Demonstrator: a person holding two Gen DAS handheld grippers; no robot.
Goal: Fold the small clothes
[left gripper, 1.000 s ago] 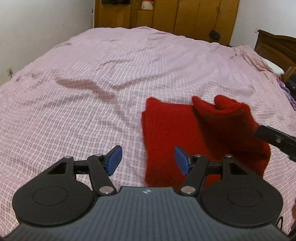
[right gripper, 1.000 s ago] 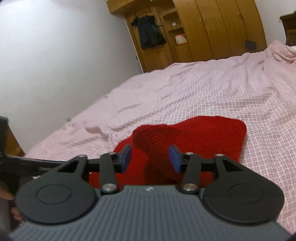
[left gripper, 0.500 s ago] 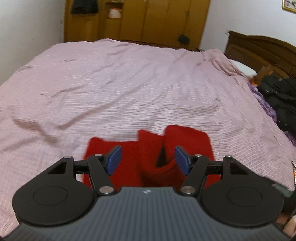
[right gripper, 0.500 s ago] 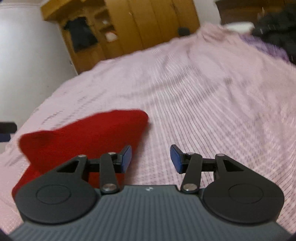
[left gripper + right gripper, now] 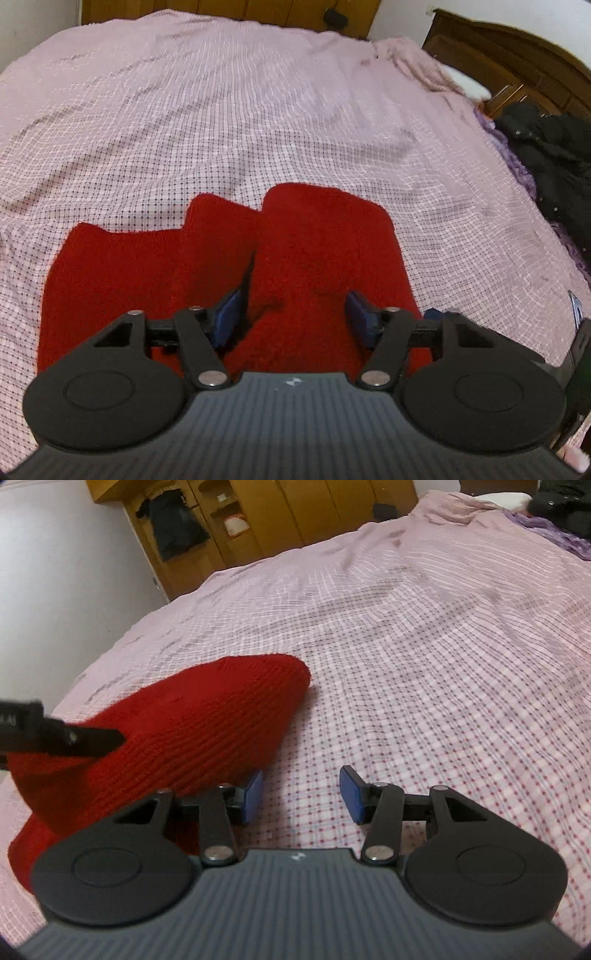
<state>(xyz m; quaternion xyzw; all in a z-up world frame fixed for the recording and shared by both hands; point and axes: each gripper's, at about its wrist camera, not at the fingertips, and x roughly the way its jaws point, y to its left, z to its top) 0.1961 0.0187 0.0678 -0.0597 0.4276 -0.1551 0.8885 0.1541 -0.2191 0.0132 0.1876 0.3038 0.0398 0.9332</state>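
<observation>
A red knitted garment (image 5: 229, 266) lies on the pink checked bedspread (image 5: 258, 122), partly folded, with a raised fold on its right half. My left gripper (image 5: 293, 317) is open, low over the garment's near edge, its blue pads on either side of the raised fold. In the right wrist view the garment (image 5: 192, 720) bulges up at the left. My right gripper (image 5: 301, 797) is open and empty over the bare bedspread (image 5: 424, 664), just right of the garment. A finger of the left gripper (image 5: 55, 734) shows at the left edge.
Wooden wardrobes (image 5: 280, 517) stand beyond the far end of the bed. A dark wooden headboard (image 5: 517, 66) and a pile of black clothes (image 5: 550, 147) are at the right. A white wall (image 5: 55, 572) is at the left.
My right gripper has let go of the red fold and swung right, off the garment. My left gripper has moved in from the left to sit over the garment's near edge.
</observation>
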